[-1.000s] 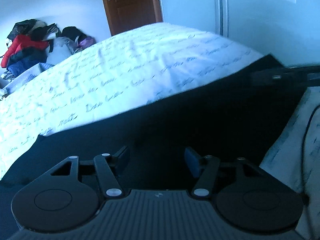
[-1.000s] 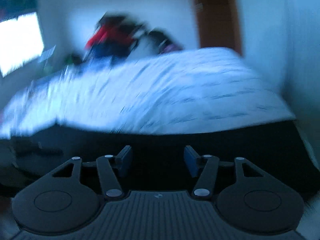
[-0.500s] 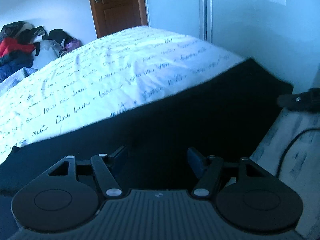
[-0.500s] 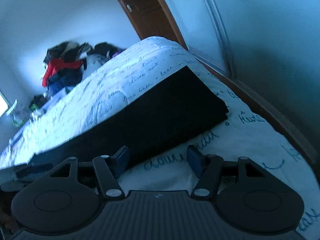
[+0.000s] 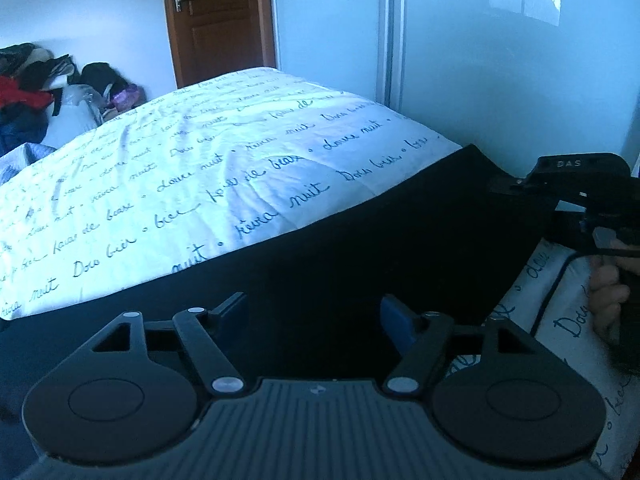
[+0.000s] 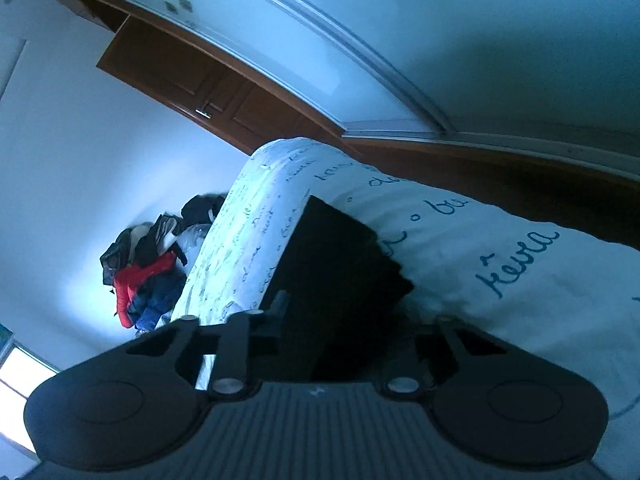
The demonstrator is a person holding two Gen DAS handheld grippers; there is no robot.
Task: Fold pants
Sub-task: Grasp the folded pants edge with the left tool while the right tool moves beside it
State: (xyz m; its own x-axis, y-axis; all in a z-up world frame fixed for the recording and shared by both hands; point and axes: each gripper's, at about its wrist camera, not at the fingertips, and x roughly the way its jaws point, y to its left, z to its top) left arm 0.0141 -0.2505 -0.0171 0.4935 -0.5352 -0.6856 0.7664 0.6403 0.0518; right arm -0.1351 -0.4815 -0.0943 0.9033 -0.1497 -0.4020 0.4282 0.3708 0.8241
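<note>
Where bedspread ends: black pants (flat, smooth-edged).

Black pants flat on bed (script-printed).

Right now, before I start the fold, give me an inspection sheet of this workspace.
Surface: bed under a white cover printed with script, lightly wrinkled.
Job's things: black pants lying flat along the near edge of the bed, not yet folded over.
Clutter: pile of clothes beyond the far side of the bed; nothing else seen on the cover.
Grippers: left gripper open above the pants, holding nothing. Right gripper, held by a hand, has just been closing and appears to pinch the pants' end.
Cables: one thin dark cable trailing over the cover beside the right gripper.
Surroundings: wooden door, shut; pale walls.
</note>
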